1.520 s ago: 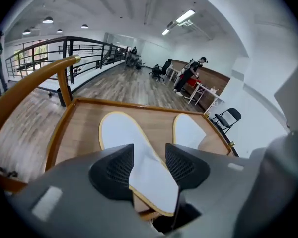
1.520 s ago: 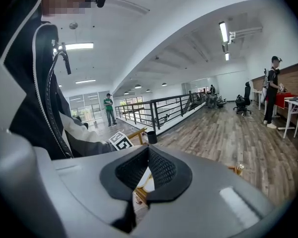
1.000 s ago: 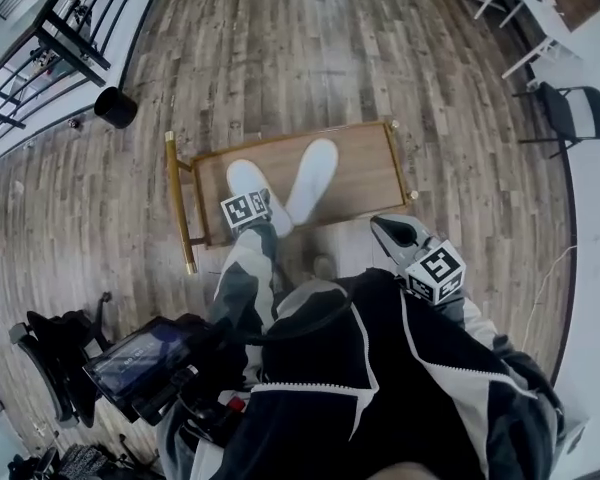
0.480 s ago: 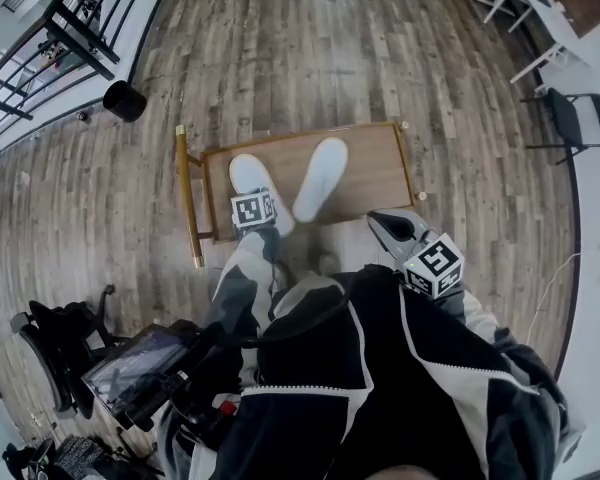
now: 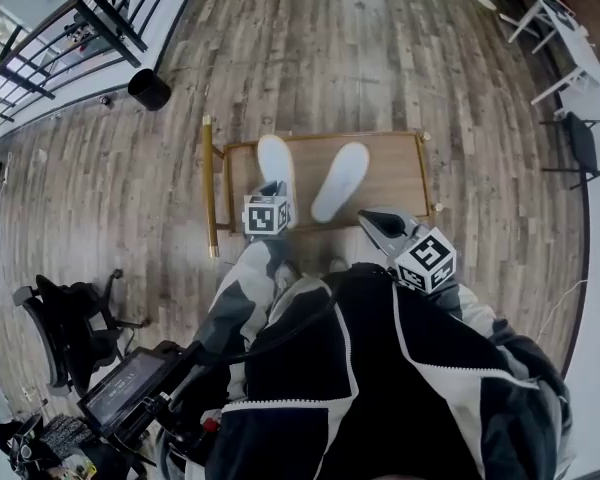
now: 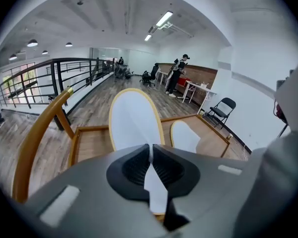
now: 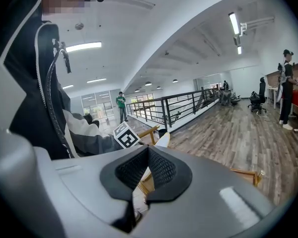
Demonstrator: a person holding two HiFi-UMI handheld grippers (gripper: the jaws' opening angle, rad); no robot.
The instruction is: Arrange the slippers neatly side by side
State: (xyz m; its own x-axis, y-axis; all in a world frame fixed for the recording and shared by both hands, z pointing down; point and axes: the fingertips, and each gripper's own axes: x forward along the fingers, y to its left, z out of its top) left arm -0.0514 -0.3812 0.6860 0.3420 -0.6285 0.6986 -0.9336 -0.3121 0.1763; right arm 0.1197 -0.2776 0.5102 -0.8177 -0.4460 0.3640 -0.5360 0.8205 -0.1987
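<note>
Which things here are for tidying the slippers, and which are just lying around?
For the job: left slipper, its near end held by the left gripper, whose jaws have just closed on it; right slipper; right gripper, shut, empty; wooden tray under the slippers.
Just lying about: black bin; folding chair; office chair; white table.

Light is bright and even in all my views: ceiling strip lights (image 6: 164, 19) overhead, daylight through the far windows (image 7: 97, 103), only faint soft shadows on the wooden floor (image 5: 310, 58). Strong fisheye bending at the edges, with black corners in both gripper views. The near body of my left hand-held gripper (image 6: 150, 152) looks soft, and the white slipper (image 6: 134, 118) is nearly blown out.
</note>
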